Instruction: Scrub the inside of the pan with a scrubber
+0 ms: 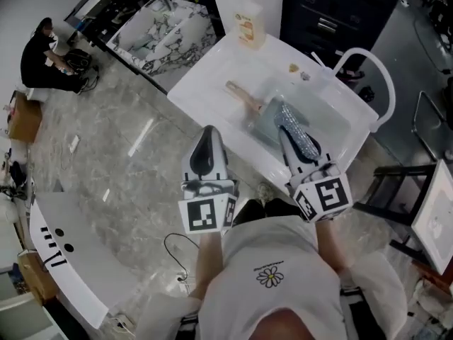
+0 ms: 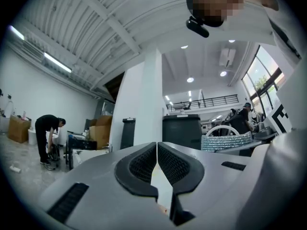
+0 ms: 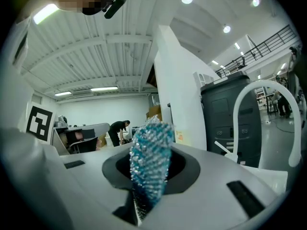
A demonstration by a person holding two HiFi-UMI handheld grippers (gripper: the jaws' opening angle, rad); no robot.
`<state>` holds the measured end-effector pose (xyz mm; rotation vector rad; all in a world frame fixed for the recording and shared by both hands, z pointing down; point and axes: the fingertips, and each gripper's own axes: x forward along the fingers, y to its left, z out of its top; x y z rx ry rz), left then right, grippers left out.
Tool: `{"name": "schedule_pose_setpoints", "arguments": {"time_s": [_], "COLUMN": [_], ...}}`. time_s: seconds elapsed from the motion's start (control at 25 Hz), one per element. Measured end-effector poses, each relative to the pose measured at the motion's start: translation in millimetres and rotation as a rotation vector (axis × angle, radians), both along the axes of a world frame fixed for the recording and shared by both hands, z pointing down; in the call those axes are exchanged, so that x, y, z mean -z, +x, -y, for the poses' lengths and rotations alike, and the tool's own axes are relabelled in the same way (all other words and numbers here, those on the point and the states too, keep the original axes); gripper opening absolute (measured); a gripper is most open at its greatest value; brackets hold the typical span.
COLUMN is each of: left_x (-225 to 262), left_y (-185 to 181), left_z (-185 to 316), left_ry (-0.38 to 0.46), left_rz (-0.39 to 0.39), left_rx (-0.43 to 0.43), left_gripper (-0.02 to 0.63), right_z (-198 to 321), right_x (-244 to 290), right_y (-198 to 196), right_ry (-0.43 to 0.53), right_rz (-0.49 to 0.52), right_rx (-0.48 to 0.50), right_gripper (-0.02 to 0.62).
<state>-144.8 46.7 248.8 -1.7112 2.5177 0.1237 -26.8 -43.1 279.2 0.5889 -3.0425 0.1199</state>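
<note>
Below the head camera, I see one white sink (image 1: 202, 83) set in the worktop, holding one pan (image 1: 263, 125). The pan lies in the basin with its single wooden handle (image 1: 243, 95) pointing to the sink's back left.

Grippers, count two:
1. Left gripper (image 1: 208, 133): I read its jaws as closed pad to pad, with nothing between them. It is held at the sink's near rim, left of the pan.
2. Right gripper (image 1: 290, 142): its jaws are clamped on one scrubber (image 1: 297, 127), a sparkling blue and silver pad that stands up out of the jaws.

From the head view the scrubber overlaps the right side of the pan. I cannot tell whether it touches the pan's surface.

Other items, one of each: a soap bottle (image 1: 249, 21) on the sink's back rim, and a white arched faucet (image 1: 376, 64) at the right end. One person (image 1: 39, 59) bends over well apart at the far left.
</note>
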Motion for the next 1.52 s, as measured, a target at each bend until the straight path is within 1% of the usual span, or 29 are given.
{"name": "schedule_pose_setpoints", "arguments": {"time_s": [0.16, 0.36, 0.52, 0.64, 0.72, 0.84, 0.96, 1.08, 1.16, 1.36, 1.52], "left_x": [-5.4, -23.8, -21.1, -15.1, -12.2, -9.9, -7.6, -12.7, -16.1, -16.2, -16.4], "left_y": [14.2, 19.4, 24.0, 24.6, 21.5, 12.9, 7.4, 6.5, 4.4, -1.6, -6.0], "left_z": [38.0, 82.1, 117.9, 132.0, 140.5, 153.9, 164.0, 171.3, 175.1, 184.5, 193.7], "left_ry": [-0.015, -0.035, -0.034, -0.033, -0.036, -0.042, -0.038, -0.043, -0.048, -0.046, -0.052], "left_rz": [0.0, -0.006, 0.037, 0.054, 0.072, 0.101, 0.119, 0.125, 0.13, 0.138, 0.126], "left_rx": [-0.085, -0.215, -0.354, -0.44, -0.479, -0.516, -0.543, -0.578, -0.59, -0.59, -0.604], "left_gripper": [0.018, 0.017, 0.017, 0.017, 0.017, 0.017, 0.017, 0.017, 0.017, 0.017, 0.017], "right_z": [25.6, 53.0, 68.6, 71.5, 72.4, 74.1, 77.4, 79.5, 80.0, 84.0, 90.7], "right_x": [-17.2, -27.2, -28.6, -30.3, -30.3, -28.1, -25.1, -24.4, -25.2, -26.7, -30.1], "right_y": [20.9, 45.3, 68.3, 84.0, 91.4, 95.3, 94.4, 90.8, 87.1, 81.7, 77.5], "right_ry": [-0.047, -0.056, -0.048, -0.057, -0.064, -0.065, -0.06, -0.053, -0.054, -0.059, -0.072], "right_rz": [0.005, 0.011, 0.008, -0.001, -0.007, -0.01, -0.001, -0.002, -0.003, -0.008, -0.016], "right_rx": [-0.097, -0.249, -0.414, -0.526, -0.588, -0.658, -0.707, -0.734, -0.743, -0.757, -0.759], "right_gripper": [0.057, 0.057, 0.057, 0.057, 0.057, 0.057, 0.057, 0.057, 0.057, 0.057, 0.057]}}
